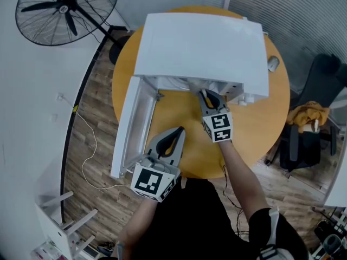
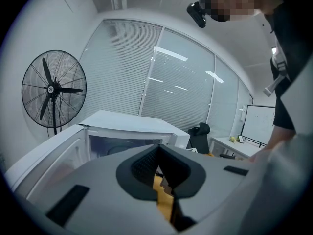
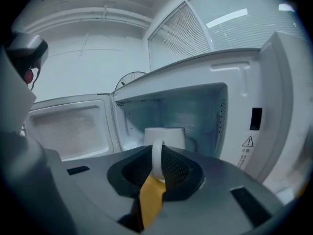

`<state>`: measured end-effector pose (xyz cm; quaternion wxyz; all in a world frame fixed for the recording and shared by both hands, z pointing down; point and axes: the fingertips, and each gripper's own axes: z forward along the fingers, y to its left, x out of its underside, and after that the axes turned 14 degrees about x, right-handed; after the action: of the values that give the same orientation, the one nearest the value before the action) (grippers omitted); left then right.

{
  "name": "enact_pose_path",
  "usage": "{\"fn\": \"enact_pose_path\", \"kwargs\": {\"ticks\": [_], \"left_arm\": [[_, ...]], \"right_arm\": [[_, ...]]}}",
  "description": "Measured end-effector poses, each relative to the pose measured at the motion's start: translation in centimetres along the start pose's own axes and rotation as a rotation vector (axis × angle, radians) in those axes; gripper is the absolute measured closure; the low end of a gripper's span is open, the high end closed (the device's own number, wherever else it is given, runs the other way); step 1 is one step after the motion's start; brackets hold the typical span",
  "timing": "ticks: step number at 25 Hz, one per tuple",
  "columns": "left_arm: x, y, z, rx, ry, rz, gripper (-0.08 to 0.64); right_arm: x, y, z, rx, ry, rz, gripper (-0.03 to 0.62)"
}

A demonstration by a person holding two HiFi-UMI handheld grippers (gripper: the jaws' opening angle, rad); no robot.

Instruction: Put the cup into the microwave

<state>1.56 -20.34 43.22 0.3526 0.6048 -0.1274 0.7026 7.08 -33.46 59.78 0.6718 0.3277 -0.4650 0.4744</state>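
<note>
The white microwave [image 1: 200, 42] stands on the round wooden table [image 1: 255, 129] with its door [image 1: 133, 123] swung open to the left. In the right gripper view a white cup [image 3: 165, 137] sits inside the cavity, handle toward me. My right gripper [image 3: 159, 153] is shut on that handle, and its tips reach into the oven's mouth [image 1: 209, 97]. My left gripper [image 1: 179, 131] hovers over the table in front of the open door, jaws together and empty [image 2: 159, 168]. The head view does not show the cup.
A standing fan [image 1: 68, 7] is at the far left on the wooden floor. A dark office chair [image 1: 320, 75] and a yellow cloth [image 1: 309, 112] are to the right. A computer mouse [image 1: 273, 63] lies beside the microwave. A white stool [image 1: 59, 221] stands at the lower left.
</note>
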Motion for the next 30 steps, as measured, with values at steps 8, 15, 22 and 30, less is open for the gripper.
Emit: {"fn": "enact_pose_path", "kwargs": {"ticks": [8, 15, 22, 30], "left_arm": [[0.2, 0.2, 0.0, -0.011, 0.0, -0.01, 0.565], [0.3, 0.5, 0.0, -0.018, 0.001, -0.015, 0.565], [0.3, 0.8, 0.1, -0.026, 0.002, -0.017, 0.565], [0.3, 1.5, -0.5, -0.042, -0.002, -0.028, 0.565]], "right_arm": [[1.4, -1.0, 0.2, 0.043, 0.042, -0.001, 0.54], [1.3, -1.4, 1.4, 0.075, 0.053, -0.005, 0.538], [0.5, -1.4, 4.2, 0.101, 0.056, 0.0, 0.537], [0.1, -1.0, 6.8, 0.105, 0.07, -0.015, 0.535]]}}
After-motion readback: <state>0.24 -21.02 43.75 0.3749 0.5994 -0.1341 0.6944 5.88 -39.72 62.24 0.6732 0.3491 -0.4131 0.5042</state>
